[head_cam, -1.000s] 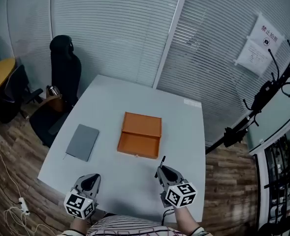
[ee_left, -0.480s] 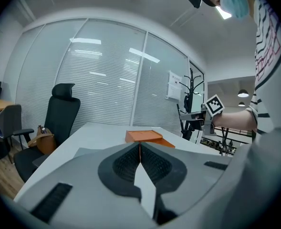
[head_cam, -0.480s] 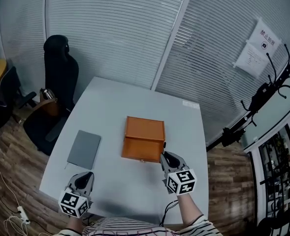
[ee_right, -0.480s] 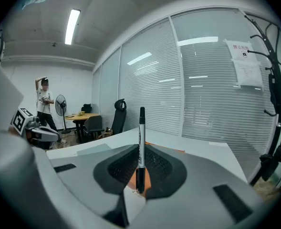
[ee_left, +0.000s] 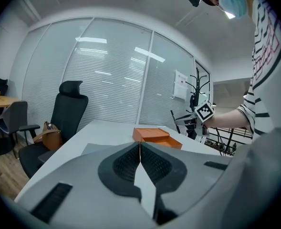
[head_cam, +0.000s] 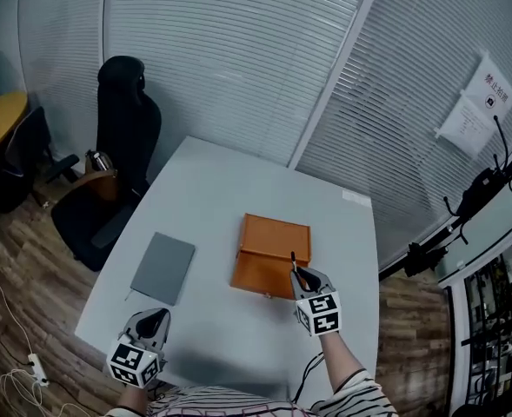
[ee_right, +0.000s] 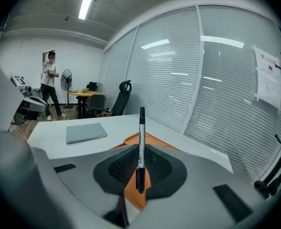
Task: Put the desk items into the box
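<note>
right gripper point(head_cam: 298, 275): clamped on pen point(ee_right: 141, 144), centre frame at box point(head_cam: 277, 233) edge | left gripper point(head_cam: 154, 321): closed, empty, lower left | risk: pen lands outside box if released this near the edge

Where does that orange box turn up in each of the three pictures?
Head view: orange box on the table, right of centre.
Left gripper view: box at centre, just above the closed jaws.
Right gripper view: box low centre, behind the gripped pen.
Shared landmark: black office chair.
</note>
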A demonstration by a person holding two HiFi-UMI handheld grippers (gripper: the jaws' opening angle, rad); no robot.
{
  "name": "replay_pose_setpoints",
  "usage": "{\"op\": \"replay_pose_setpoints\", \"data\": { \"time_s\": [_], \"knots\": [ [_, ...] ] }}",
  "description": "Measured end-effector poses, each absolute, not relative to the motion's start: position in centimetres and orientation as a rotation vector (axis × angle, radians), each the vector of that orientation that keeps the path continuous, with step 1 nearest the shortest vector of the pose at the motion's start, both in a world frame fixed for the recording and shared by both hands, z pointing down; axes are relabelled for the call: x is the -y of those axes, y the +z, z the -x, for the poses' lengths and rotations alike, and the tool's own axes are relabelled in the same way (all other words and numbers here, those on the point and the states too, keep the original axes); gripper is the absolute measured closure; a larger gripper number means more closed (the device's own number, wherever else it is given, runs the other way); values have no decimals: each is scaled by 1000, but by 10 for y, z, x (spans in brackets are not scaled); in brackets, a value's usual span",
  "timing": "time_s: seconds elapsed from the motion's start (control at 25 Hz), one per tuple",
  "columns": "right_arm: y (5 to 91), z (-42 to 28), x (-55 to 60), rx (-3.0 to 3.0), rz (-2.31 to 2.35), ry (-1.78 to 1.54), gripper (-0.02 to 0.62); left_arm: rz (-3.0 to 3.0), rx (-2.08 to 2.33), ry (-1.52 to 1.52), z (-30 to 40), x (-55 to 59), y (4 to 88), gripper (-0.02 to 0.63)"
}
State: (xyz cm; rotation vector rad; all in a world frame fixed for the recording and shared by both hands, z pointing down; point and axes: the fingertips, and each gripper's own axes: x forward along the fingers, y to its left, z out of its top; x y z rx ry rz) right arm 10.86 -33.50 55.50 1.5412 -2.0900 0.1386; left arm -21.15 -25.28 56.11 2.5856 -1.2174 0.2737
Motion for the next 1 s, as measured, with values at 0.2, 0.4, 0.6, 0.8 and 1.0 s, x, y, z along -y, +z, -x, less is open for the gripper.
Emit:
{"op": "replay_pose_setpoints", "data": {
  "time_s": [0.2,0.4,0.6,0.8,1.0],
  "knots": [
    [580,-104,355,2034,-1440,109,538,-2553,1252,272,222,262,568,581],
    [603,-97,371,2003,-1344,137,538,-2535,1255,267,224,269,572,581],
    [627,-90,382,1972,-1257,163,538,-2526,1255,274,226,273,575,581],
    [646,-82,389,1955,-1191,186,538,-2510,1280,277,233,280,577,581],
    [669,-79,394,1918,-1105,215,538,-2500,1286,282,235,284,579,581]
  ]
}}
